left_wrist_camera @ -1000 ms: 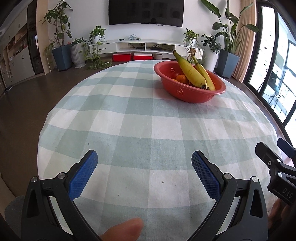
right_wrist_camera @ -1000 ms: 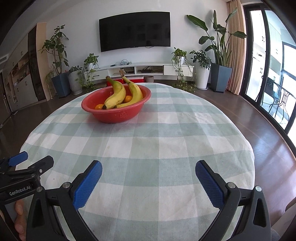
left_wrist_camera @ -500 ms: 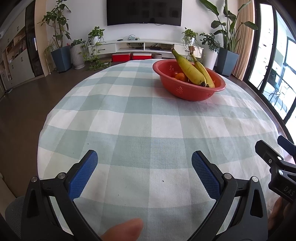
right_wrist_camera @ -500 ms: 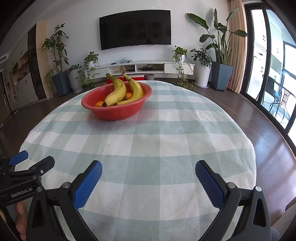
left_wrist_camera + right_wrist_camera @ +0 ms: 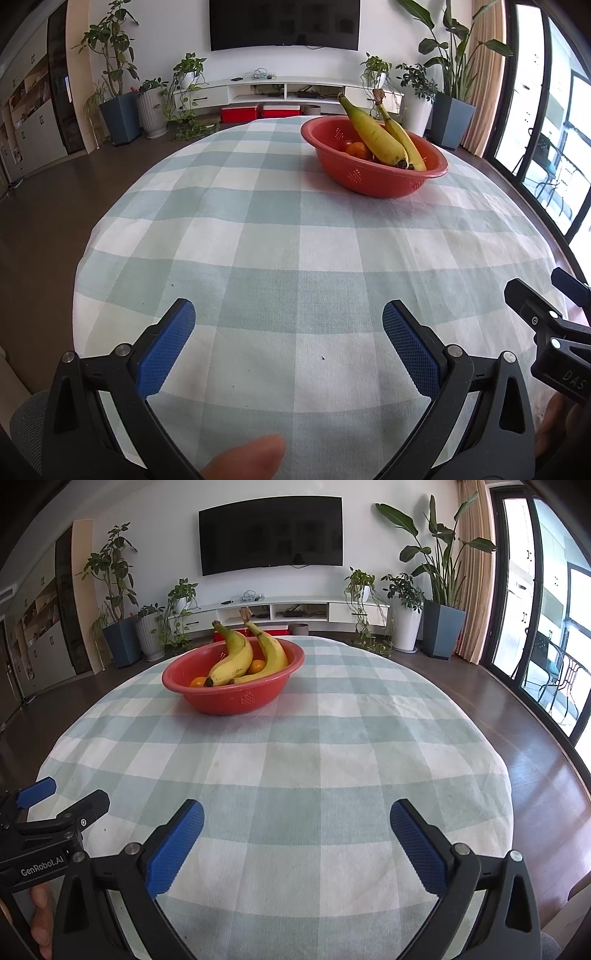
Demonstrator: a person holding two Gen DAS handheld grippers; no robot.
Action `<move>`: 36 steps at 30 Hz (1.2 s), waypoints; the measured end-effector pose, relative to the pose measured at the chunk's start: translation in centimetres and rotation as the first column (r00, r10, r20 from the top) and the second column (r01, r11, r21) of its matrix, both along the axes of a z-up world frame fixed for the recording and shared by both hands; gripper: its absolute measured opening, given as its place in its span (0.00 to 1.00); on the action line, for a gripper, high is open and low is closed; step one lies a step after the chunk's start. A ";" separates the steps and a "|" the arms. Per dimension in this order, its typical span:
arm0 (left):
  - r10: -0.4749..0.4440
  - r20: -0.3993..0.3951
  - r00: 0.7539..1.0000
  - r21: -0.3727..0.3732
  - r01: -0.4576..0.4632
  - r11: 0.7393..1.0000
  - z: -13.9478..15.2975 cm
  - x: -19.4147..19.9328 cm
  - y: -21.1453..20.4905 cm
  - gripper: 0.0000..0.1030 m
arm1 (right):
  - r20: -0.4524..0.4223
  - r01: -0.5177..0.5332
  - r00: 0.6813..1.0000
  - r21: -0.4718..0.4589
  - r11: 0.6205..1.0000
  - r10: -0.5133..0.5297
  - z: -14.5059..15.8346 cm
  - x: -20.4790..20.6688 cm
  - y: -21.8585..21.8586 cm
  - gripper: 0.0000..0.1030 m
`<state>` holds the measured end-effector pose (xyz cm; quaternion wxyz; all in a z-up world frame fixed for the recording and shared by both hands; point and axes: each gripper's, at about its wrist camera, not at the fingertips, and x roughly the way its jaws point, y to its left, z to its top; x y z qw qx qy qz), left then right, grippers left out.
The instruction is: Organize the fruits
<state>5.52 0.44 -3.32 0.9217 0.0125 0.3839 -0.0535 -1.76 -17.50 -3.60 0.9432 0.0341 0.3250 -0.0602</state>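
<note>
bananas [image 5: 236, 657] in red bowl [image 5: 236, 698] | far ahead of right gripper [image 5: 295, 827]

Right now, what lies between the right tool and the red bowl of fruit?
Only bare checked tablecloth. In the right wrist view, nothing stands between the open right tool and the red bowl.

1 red bowl [image 5: 236, 698] on 1 round checked table [image 5: 332, 746]. 2 bananas [image 5: 236, 657] in the bowl. 2 oranges [image 5: 198, 681] showing, more may be hidden under the bananas. 2 grippers: left gripper [image 5: 288, 332], right gripper [image 5: 295, 834], each with 2 blue-padded fingers. 1 TV [image 5: 271, 535] on the wall.
</note>
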 end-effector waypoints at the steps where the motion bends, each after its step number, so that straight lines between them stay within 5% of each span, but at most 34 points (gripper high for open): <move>1: 0.000 0.000 1.000 0.000 0.000 1.000 0.0 0.0 0.0 1.00 | -0.001 -0.001 1.000 0.000 1.000 0.001 -0.1 -0.1 0.0 1.00; 36: -0.012 -0.004 1.000 0.003 0.012 1.000 -0.2 0.0 -0.1 1.00 | -0.010 -0.001 1.000 -0.001 1.000 0.001 -0.1 -0.3 0.0 1.00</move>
